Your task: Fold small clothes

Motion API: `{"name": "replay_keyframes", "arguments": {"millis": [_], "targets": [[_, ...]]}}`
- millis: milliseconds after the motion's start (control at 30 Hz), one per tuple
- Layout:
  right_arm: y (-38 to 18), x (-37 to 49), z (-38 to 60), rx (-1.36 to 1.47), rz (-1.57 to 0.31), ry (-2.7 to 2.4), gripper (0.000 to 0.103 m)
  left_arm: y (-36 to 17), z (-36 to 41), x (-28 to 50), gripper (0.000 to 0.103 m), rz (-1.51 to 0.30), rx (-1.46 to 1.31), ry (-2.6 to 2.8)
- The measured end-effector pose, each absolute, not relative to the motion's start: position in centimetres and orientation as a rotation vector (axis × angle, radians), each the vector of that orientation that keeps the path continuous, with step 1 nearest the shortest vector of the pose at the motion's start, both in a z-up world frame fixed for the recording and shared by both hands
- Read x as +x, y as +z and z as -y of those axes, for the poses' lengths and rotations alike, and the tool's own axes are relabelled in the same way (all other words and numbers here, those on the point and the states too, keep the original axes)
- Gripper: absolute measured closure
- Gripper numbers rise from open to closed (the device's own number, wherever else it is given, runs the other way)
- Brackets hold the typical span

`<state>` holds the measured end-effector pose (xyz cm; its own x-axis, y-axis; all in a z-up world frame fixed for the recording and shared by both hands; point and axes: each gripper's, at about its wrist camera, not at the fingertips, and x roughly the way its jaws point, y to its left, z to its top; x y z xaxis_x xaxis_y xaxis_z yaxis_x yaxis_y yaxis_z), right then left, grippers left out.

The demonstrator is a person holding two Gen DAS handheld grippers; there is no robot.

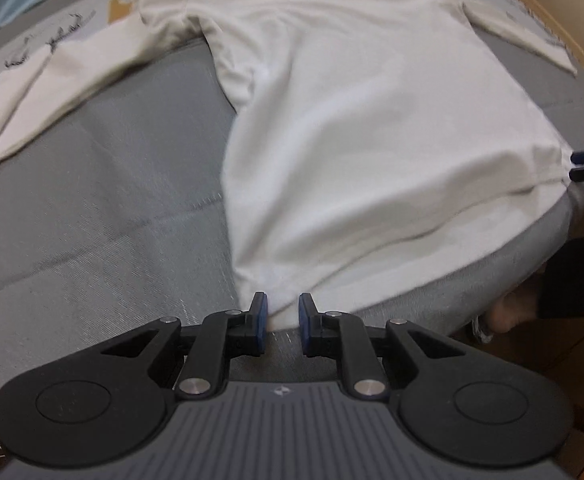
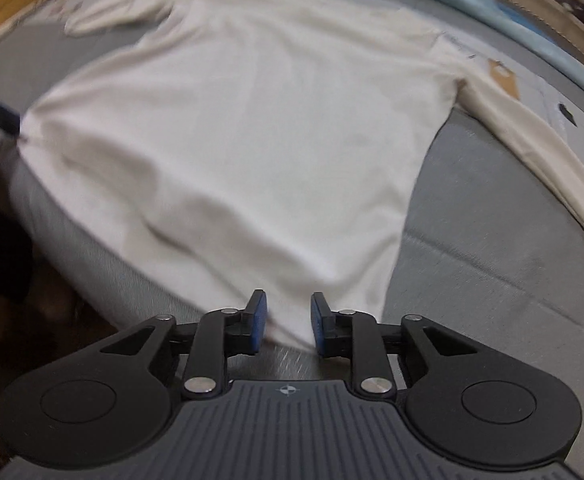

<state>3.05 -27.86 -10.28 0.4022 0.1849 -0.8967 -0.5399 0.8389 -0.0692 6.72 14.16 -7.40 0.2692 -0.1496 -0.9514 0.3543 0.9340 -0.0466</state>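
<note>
— What is seen closest to the left camera?

— Blue pads (image 1: 263, 316) of the left gripper (image 1: 283, 318) are seen nearest, set a little apart, with a corner of the white shirt (image 1: 352, 120) caught between them. Whether the cloth is truly pinched or only lying in the gap cannot be told, since the hem is blurred there.

— And on the right side?

— Much the same is shown. The right gripper (image 2: 285, 322) is held with its fingers (image 2: 256, 318) slightly spread, and the other hem corner of the shirt (image 2: 251, 120) is drawn into the gap. A firm grip cannot be confirmed here either.

— Where is the shirt laid?

— It is spread over a grey mat (image 1: 91, 200), hem towards the cameras and collar away. Its near edge is draped over the mat's front edge. In the left view one long sleeve (image 1: 51, 80) is stretched out to the left across the mat, and the other sleeve is seen far right.

— Is each gripper seen by the other camera?

— Yes. The right gripper is glimpsed at the right edge of the left view, at the shirt's corner, and a dark blurred shape is seen at the left edge of the right view.

— Anything beyond?

— Blue cloth (image 2: 512, 8) is laid behind the mat, and a dark sleeve with a hand (image 1: 512, 312) is seen low on the right of the left view
</note>
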Motion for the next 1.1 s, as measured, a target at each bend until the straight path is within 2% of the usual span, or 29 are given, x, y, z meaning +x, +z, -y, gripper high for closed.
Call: {"name": "replay_keyframes", "arguments": {"millis": [233,300,367,433,500,533,800,1000,1067,1100], "targets": [[-12.5,3.0,26.1,-0.479,-1.09,0.484,0.065,-8.8,-13.2,6.6,0.088,-1.296,0.258,-0.355],[-12.6,3.1,25.9,-0.489,-1.084,0.494,0.065,-8.7,-13.5,6.8,0.1,-1.292,0.25,-0.348],[-12.4,3.2,26.0,-0.477,-1.092,0.493,0.066,-8.5,-13.9,6.9,0.103,-1.286,0.237,-0.334],[-12.2,3.4,26.3,-0.46,-1.099,0.489,0.074,-8.3,-14.0,7.0,0.103,-1.282,0.219,-0.33],[-12.0,3.4,26.7,-0.462,-1.101,0.484,0.096,-8.0,-14.2,6.9,0.103,-1.271,0.211,-0.332],[-11.9,3.4,26.8,-0.466,-1.098,0.48,0.099,-7.8,-14.2,6.8,0.103,-1.266,0.208,-0.333],[-9.0,3.0,30.2,-0.345,-1.071,0.452,0.101,-5.6,-14.2,5.8,0.103,-1.208,0.151,-0.392],[-9.6,2.8,33.2,-0.275,-1.191,0.36,0.103,-5.3,-13.8,5.2,0.103,-1.266,0.096,-0.487],[-9.5,3.0,33.9,-0.217,-1.191,0.345,0.103,-4.4,-14.2,5.4,0.099,-1.228,0.027,-0.516],[-9.0,3.1,34.3,-0.162,-1.164,0.348,0.103,-4.0,-14.5,5.7,0.092,-1.204,-0.003,-0.503]]}}
